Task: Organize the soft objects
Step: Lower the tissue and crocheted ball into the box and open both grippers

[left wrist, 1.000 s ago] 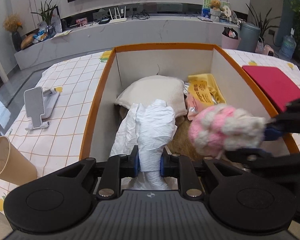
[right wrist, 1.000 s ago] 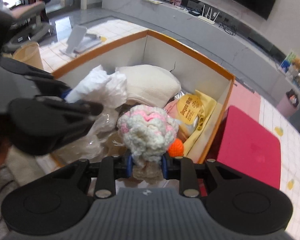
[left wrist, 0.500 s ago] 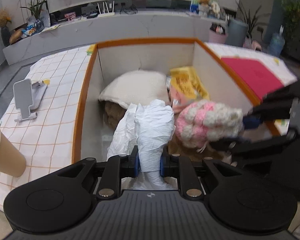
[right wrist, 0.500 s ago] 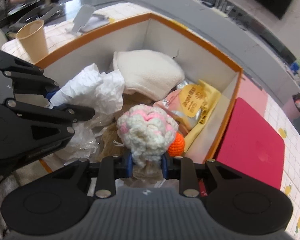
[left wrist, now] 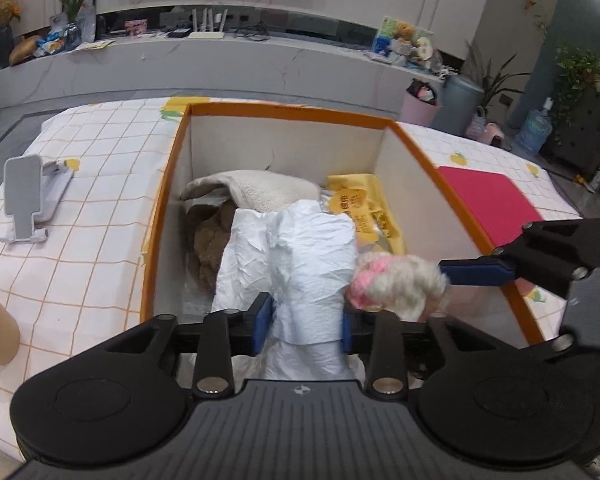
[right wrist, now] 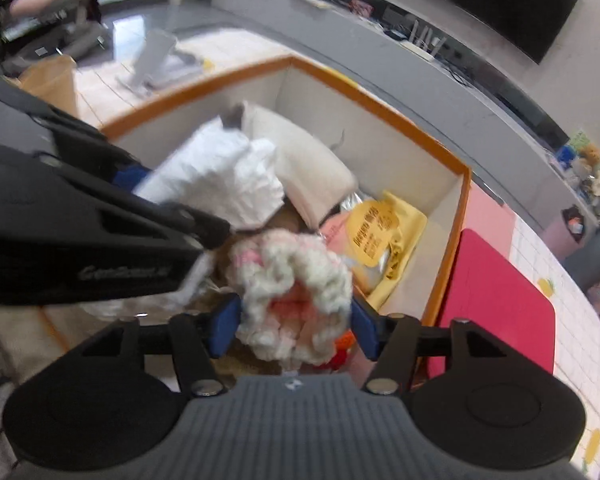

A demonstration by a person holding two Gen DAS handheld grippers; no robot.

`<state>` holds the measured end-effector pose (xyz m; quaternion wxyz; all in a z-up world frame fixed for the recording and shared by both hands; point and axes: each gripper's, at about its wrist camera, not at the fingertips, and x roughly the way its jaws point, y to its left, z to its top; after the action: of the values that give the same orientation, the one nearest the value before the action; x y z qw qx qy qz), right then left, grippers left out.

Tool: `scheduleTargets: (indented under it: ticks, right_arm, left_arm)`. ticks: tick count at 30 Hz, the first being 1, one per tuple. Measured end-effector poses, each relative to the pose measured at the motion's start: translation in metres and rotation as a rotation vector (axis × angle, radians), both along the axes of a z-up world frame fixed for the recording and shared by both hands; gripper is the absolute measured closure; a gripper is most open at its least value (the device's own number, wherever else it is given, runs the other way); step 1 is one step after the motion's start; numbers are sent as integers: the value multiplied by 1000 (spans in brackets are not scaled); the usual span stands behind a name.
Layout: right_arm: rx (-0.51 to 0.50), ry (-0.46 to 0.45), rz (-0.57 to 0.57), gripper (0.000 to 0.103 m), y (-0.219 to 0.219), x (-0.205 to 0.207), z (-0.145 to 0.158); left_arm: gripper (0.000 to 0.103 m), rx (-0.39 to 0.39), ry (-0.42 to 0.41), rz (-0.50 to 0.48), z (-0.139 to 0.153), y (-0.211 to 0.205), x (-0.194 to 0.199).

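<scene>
Over the box [left wrist: 168, 184] near the surface's front edge, the left claw [left wrist: 304, 322] pinches white paper [left wrist: 300, 256] while the right claw [right wrist: 294, 322] loosely flanks the yarn ball [right wrist: 292, 280], which may snag or drop outside.

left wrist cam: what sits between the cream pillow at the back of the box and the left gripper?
In the left wrist view, the crumpled white bag fills that stretch, running from the left gripper up to the cream pillow. A brown plush lies just left of it.
</scene>
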<state>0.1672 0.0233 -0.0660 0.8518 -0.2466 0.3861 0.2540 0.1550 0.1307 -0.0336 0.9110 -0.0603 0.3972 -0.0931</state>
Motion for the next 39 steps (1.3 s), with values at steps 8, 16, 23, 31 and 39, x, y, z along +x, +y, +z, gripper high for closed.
scheduleTargets:
  ticks: [8,16,23,31,39]
  right_arm:
    - [125,2,-16,44,-43,-13,32]
    - [137,14,-8,65,-50,-19,33]
    - [132,-5,46,103,-33,-9,29]
    - [151,95,10,103,-6,38,13]
    - [36,345,8,103,-3,62,-12]
  left_arm:
    - [23,-62,-173,-11,32,3,-30]
    - [102,-28,88,-174,9,-2,-18]
    - [103,145,181,-151,-18,-21,9]
    - [100,64,193,-91,-24,-6,10]
    - [98,110,154,-112,-21,-13,2]
